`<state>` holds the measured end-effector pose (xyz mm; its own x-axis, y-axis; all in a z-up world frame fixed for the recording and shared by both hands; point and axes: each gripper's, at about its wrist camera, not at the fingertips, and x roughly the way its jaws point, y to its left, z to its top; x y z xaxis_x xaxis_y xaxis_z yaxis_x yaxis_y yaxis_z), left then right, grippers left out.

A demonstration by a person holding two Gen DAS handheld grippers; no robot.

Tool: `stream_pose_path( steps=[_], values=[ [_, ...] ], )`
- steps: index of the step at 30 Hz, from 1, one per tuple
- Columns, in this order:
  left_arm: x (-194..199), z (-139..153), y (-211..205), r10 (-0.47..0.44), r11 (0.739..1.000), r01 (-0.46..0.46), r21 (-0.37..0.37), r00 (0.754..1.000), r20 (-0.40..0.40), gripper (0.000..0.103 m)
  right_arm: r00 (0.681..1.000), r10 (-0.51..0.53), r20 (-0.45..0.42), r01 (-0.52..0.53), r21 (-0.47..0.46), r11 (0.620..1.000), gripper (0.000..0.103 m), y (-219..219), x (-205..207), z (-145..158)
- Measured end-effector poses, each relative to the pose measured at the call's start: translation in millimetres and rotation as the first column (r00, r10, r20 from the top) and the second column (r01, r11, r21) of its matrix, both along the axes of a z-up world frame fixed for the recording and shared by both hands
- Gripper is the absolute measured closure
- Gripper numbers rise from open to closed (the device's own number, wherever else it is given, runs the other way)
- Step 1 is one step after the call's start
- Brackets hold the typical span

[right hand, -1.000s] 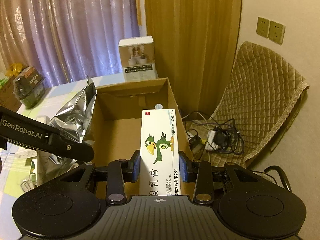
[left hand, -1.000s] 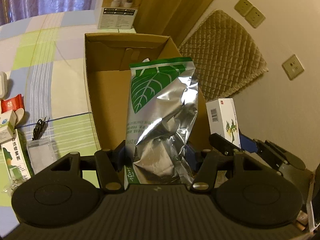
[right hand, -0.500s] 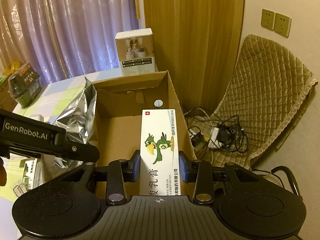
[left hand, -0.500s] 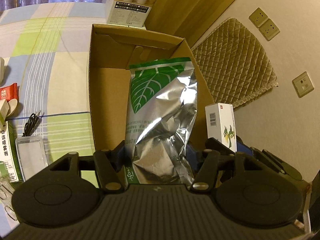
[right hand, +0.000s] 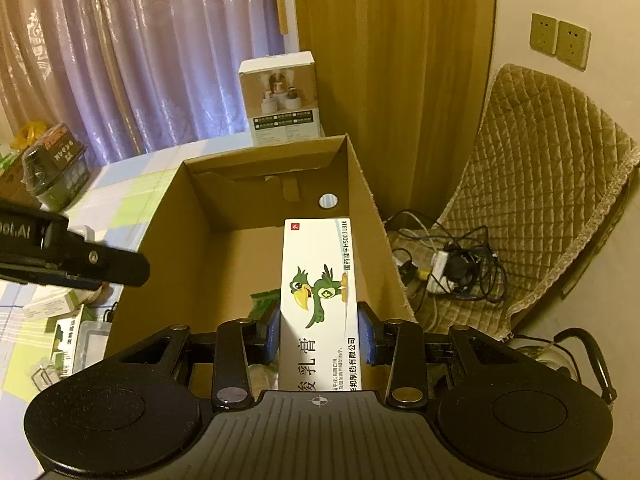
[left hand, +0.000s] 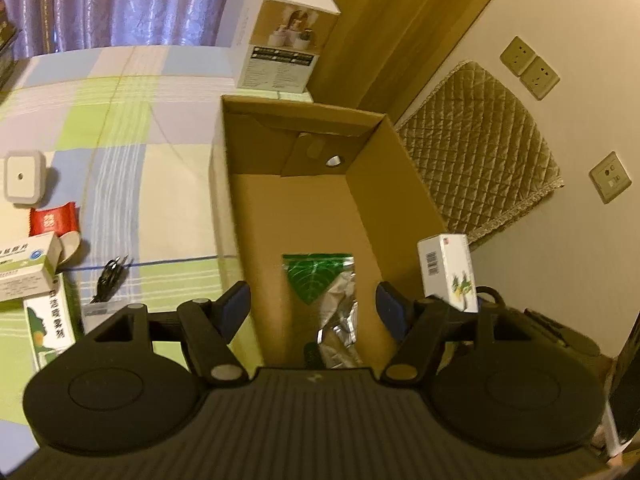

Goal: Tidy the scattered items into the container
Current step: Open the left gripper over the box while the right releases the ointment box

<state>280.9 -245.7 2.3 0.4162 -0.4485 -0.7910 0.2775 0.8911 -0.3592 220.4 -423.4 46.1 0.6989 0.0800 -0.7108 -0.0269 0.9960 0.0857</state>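
The open cardboard box (left hand: 248,208) (right hand: 168,240) stands at the bed's right edge. A silver pouch with a green leaf print (left hand: 324,292) lies on the box floor at the near end; a green corner of the pouch (right hand: 264,300) shows in the right wrist view. My left gripper (left hand: 314,304) hangs above it, open, with nothing between its blue pads. My right gripper (right hand: 320,336) is shut on a white medicine box with a green bird (right hand: 320,300) (left hand: 450,272), held over the box's near right corner.
On the checked bedspread (left hand: 120,120) left of the box lie small medicine boxes (left hand: 24,268), a red packet (left hand: 54,220), a white square device (left hand: 22,176) and a black cable (left hand: 110,276). A white product carton (left hand: 280,40) stands behind the box. Cables and a quilted cushion (right hand: 540,200) lie right.
My left gripper opened and let go of the silver pouch, which dropped onto the box floor. The right gripper keeps hold of the white box, almost in the same place.
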Motion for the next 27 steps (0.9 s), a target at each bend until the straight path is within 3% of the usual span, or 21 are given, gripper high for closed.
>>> stream_pose_path(
  steps=[2,3,4,5,6,16,22,27],
  values=[
    [-0.9,-2.6,5.9,0.007,1.0,-0.007,-0.001,1.0,-0.009,0.039,1.0,0.003,0.016,-0.004,0.013,1.0,0.062,0.9,1.1,0.8],
    [-1.6,-3.6,8.6,0.009,1.0,-0.009,-0.001,1.0,-0.013,0.039,1.0,0.004,0.022,-0.005,0.019,1.0,0.056,1.4,1.8,1.5],
    [-2.5,-4.0,10.8,0.012,1.0,-0.012,0.001,1.0,-0.013,0.039,1.0,0.0,0.027,0.0,0.019,1.0,0.045,1.9,2.3,2.1],
    [-3.5,-4.3,13.3,0.015,1.0,-0.015,0.003,1.0,-0.012,0.039,0.999,-0.007,0.04,0.007,0.017,1.0,0.015,2.4,2.1,3.3],
    [-4.4,-4.9,16.3,0.019,1.0,-0.019,0.003,1.0,-0.014,0.039,0.998,-0.01,0.06,0.009,0.015,1.0,0.011,2.5,0.5,5.0],
    [-24.2,-2.3,52.6,0.052,0.998,-0.053,0.026,0.999,0.014,0.034,0.997,-0.035,0.068,0.034,0.023,0.999,0.011,0.0,-18.6,12.6],
    [-49.0,3.5,78.4,0.051,0.995,-0.055,0.078,0.997,0.053,0.024,0.995,-0.018,0.099,0.016,0.022,1.0,0.011,16.0,-44.4,26.1],
    [-75.5,5.8,109.9,0.049,0.99,-0.058,0.13,0.996,0.073,0.011,0.992,0.03,0.12,-0.036,0.044,0.998,0.011,44.0,-66.5,40.5]
  ],
)
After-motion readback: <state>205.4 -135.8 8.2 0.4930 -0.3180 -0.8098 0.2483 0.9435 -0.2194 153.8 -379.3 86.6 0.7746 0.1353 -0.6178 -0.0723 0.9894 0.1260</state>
